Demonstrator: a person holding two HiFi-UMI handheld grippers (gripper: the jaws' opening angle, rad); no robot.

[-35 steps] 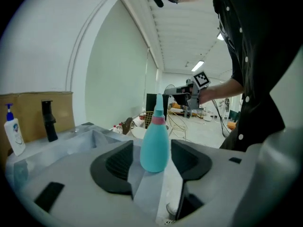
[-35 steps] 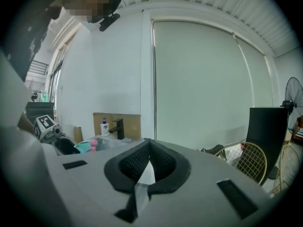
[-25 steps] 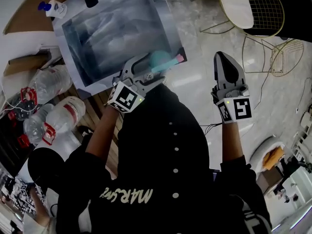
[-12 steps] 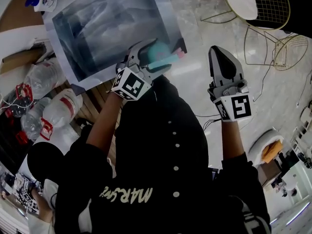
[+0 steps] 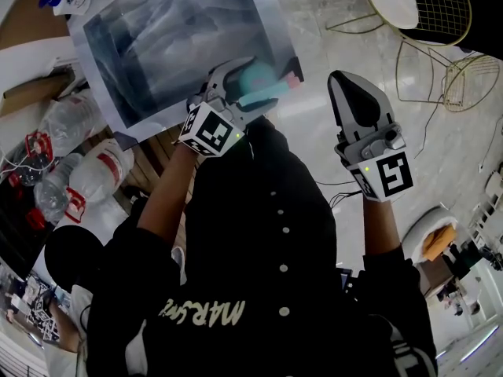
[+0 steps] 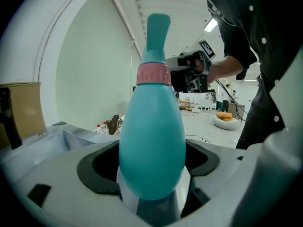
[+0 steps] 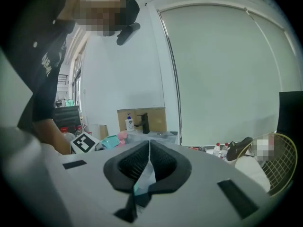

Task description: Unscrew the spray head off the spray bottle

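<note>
- Marble floor [image 5: 314, 132] and a grey tray [image 5: 157, 45] filled the head view below you, with a gold wire chair [image 5: 440, 22] off to one side.
- Your left gripper [image 5: 240, 85] was clamped on the teal spray bottle [image 6: 151, 141]. The fat belly sat between its fingers, and the pink collar [image 6: 153, 74] and spray head [image 6: 156, 30] stuck out past the fingertips.
- Your right gripper [image 5: 346, 85] was clenched shut on nothing, well apart from the bottle.
- What could've gone wrong: those right fingers needed to open before reaching the head. Coming in closed, they'd probably just have knocked it sideways.
- Also, the left pads were on a smooth, rounded belly. My guess is that a hard twist on the head could've spun the whole bottle in the grip, or popped it out onto the floor.
- View stuff: only the left gripper view showed the collar and head clearly, with the right gripper beyond them.
- The right gripper view showed its ribbed pads pressed together, and the bottle tiny off to the left of the fingers.
- The head view alone showed the gap between your two grippers.
</note>
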